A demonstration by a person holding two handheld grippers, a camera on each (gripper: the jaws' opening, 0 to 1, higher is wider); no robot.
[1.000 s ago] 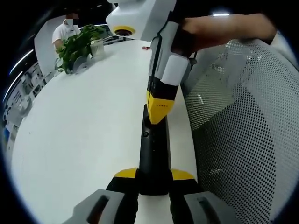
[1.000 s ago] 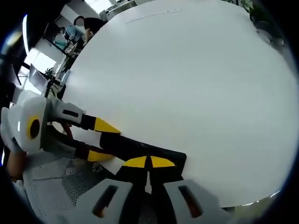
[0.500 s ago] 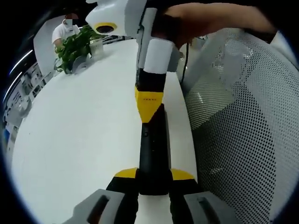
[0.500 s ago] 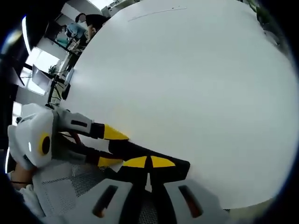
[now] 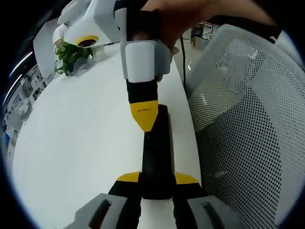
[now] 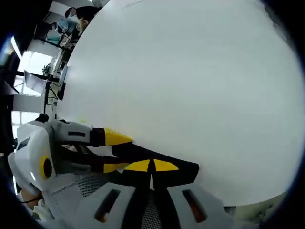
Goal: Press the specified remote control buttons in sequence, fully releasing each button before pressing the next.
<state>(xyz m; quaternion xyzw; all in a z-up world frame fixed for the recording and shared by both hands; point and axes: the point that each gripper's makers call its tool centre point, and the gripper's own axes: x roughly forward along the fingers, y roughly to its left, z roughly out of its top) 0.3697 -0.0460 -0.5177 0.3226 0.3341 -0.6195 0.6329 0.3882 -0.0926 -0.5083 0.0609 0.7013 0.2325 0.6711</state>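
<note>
While lying on the white table [image 5: 71, 143], black remote [image 5: 156, 157] being clamped and pressed.
Left gripper [image 5: 157, 180] gripping remote's near end; right gripper [image 5: 144, 117], jaws together, touching its top. Right gripper view: closed tips [image 6: 151, 166] resting on remote [image 6: 162, 164], left gripper [image 6: 112, 152] clamping its far end.

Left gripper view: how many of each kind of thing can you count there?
Remote control: 1
Hand-held gripper: 2, left and right
Potted plant: 1
Mesh chair: 1
White table: 1
Total: 6
</note>
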